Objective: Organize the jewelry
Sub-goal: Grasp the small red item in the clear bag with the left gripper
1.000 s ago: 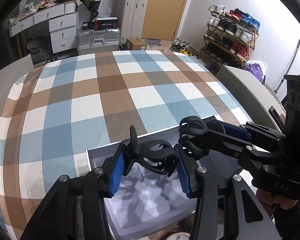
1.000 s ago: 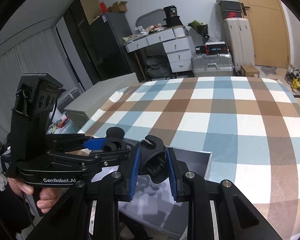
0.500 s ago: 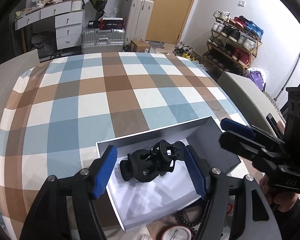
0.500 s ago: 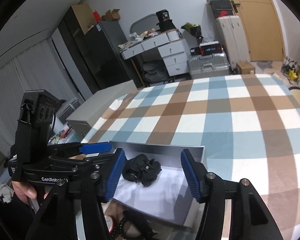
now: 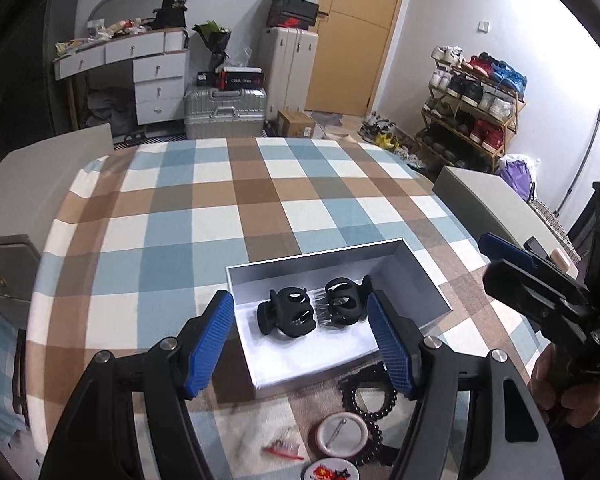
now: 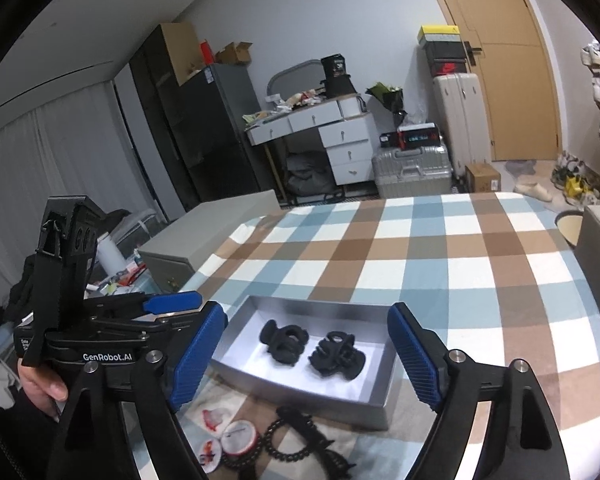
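Observation:
Two black claw hair clips lie side by side in the silver open box [image 5: 420,276] on the checked tablecloth, one on the left [image 5: 286,312] and one on the right [image 5: 342,304]. My left gripper [image 5: 300,304] hovers above and short of them, open, with nothing touching its blue pads. In the right wrist view the same clips [image 6: 286,344] [image 6: 336,356] rest on the floor of the box [image 6: 300,304]. My right gripper [image 6: 306,312] is raised over the box; its jaws are opening and nothing is between them. Each gripper shows at the edge of the other's view.
On the cloth just in front of the box lie a black bead bracelet [image 5: 364,400], round pin badges [image 5: 338,436], a small red item [image 5: 280,450] and another black clip [image 6: 332,456]. Grey chair backs [image 5: 488,200] stand at the table's sides. A hand holds each gripper.
Both grippers were shut on a black clip over the box. They have opened, left the clips in the box, and drawn back and upward.

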The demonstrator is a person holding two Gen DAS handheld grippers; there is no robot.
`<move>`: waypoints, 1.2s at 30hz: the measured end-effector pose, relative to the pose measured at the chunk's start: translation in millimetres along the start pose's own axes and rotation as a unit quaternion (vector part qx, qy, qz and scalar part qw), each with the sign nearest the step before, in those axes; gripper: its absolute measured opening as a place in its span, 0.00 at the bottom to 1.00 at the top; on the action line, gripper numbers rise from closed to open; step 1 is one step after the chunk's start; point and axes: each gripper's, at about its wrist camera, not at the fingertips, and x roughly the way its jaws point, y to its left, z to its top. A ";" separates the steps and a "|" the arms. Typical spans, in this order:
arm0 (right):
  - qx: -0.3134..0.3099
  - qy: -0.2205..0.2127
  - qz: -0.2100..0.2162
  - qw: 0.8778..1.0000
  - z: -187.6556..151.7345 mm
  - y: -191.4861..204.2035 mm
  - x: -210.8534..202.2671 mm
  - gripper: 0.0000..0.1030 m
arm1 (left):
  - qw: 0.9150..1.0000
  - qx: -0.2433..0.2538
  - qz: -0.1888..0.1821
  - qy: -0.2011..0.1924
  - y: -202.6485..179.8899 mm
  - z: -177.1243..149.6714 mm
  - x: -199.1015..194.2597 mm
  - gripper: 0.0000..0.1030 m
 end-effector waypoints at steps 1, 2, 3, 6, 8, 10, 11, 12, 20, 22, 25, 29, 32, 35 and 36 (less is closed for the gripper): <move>-0.001 -0.003 0.000 1.000 -0.7 2.4 -3.3 0.88 | 1.000 -0.001 0.002 -0.004 0.0 -0.6 -3.0 0.64; -0.001 -0.006 -0.001 1.000 -1.4 4.4 -6.1 0.90 | 1.000 -0.001 0.003 -0.007 -0.3 -1.2 -5.5 0.69; -0.003 -0.011 -0.002 1.000 -2.3 6.9 -9.7 0.94 | 1.000 -0.001 0.006 -0.011 -0.7 -2.0 -8.6 0.72; -0.007 -0.027 -0.002 1.000 -5.4 14.5 -20.4 1.00 | 0.999 -0.001 0.011 -0.030 -1.3 -6.3 -19.0 0.78; -0.013 -0.032 -0.004 0.999 -7.9 19.2 -25.4 1.00 | 0.999 -0.003 0.015 -0.037 -0.6 -10.1 -24.6 0.79; -0.021 -0.028 -0.005 0.999 -12.2 24.7 -27.6 1.00 | 0.999 -0.005 0.013 -0.043 0.2 -14.6 -28.8 0.79; -0.025 -0.026 -0.007 0.999 -14.3 26.6 -28.1 1.00 | 0.999 -0.005 0.012 -0.046 1.1 -17.9 -31.1 0.80; -0.030 -0.024 -0.010 0.999 -17.6 29.8 -29.0 1.00 | 0.999 -0.006 0.015 -0.048 1.8 -21.3 -33.8 0.80; -0.061 -0.026 -0.030 0.997 -49.8 43.8 -33.8 1.00 | 0.997 -0.018 0.060 -0.052 14.1 -54.7 -39.3 0.97; -0.058 -0.016 -0.029 0.998 -56.0 43.2 -30.6 1.00 | 0.997 -0.020 0.063 -0.041 16.9 -63.4 -36.9 0.97; -0.054 -0.001 -0.034 0.998 -66.3 41.5 -25.9 1.00 | 0.998 -0.027 0.064 -0.009 23.3 -77.6 -25.0 0.97; -0.043 0.011 -0.040 0.998 -77.7 37.8 -22.1 1.00 | 0.998 -0.031 0.059 0.019 27.2 -90.6 -13.2 0.97; -0.035 0.025 -0.040 0.998 -85.7 34.9 -17.4 1.00 | 0.997 -0.026 0.054 0.049 25.3 -94.8 -2.9 0.97; -0.022 0.031 -0.042 0.998 -93.4 31.9 -15.0 1.00 | 0.996 -0.026 0.047 0.066 24.3 -97.4 3.5 0.97; -0.018 0.032 -0.042 0.998 -95.6 30.8 -14.7 1.00 | 0.996 -0.024 0.045 0.069 24.1 -97.5 5.5 0.97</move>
